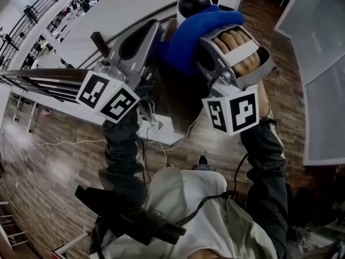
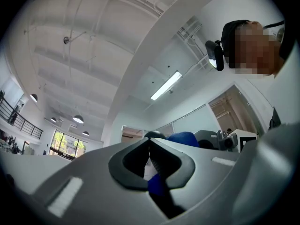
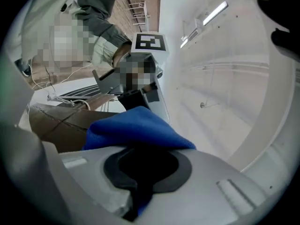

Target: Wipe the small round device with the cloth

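A room with a wood floor (image 1: pixel 59 161) and white wall panels lies far below, with the person's torso under the camera. Raised in front are two grippers, one blue cloth (image 1: pixel 197 34) and one small round device (image 1: pixel 193 3).

The right gripper (image 3: pixel 140 154) has its jaws pressed together on the cloth, which bunches up over their tips. In the head view the cloth's long axis runs from the right gripper across to the device and touches it.

The left gripper (image 2: pixel 150 146) has its jaws nearly together, pinching something white that seems to be the device's base. The device's dark dome shows just past the tips and points away from the person. Being round, it shows no clear long axis.
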Motion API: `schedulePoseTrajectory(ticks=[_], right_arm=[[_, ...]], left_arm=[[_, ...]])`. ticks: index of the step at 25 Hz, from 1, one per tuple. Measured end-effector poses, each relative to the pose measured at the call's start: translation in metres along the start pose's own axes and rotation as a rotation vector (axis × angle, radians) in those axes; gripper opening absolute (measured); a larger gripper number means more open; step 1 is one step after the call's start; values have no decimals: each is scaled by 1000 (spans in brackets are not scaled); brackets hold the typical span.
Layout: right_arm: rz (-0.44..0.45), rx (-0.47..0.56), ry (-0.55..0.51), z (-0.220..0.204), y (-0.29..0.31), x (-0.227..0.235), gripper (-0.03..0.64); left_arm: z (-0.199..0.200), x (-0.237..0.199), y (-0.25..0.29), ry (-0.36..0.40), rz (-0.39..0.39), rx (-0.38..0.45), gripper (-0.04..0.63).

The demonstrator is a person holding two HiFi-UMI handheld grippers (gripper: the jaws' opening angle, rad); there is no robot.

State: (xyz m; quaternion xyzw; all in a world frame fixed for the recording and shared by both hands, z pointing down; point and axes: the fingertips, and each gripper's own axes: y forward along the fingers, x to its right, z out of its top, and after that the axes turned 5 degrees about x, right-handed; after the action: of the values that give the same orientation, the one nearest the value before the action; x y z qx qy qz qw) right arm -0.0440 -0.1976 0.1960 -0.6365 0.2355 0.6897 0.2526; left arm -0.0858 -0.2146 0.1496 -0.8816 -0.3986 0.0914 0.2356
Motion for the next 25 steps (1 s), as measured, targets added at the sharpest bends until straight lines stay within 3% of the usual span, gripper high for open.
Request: schedulePoseTrajectory(ticks=[6, 9, 13, 18, 25], right_arm=[[-207, -52, -25, -10, 3, 88, 18], [-136, -71, 4, -19, 26, 101, 18], [-23, -35, 2, -8, 42, 74, 18], [-4, -23, -70, 7, 40, 37, 18], [74, -22, 7, 9, 27, 7, 18]], left_arm=[[0, 3, 2, -5, -11, 9, -9], [0, 4, 2, -6, -8, 13, -11], [-2, 1, 0, -8, 4, 8, -10], [0, -4, -6, 3, 13, 6, -10], [3, -5, -4, 1, 14, 14, -11]])
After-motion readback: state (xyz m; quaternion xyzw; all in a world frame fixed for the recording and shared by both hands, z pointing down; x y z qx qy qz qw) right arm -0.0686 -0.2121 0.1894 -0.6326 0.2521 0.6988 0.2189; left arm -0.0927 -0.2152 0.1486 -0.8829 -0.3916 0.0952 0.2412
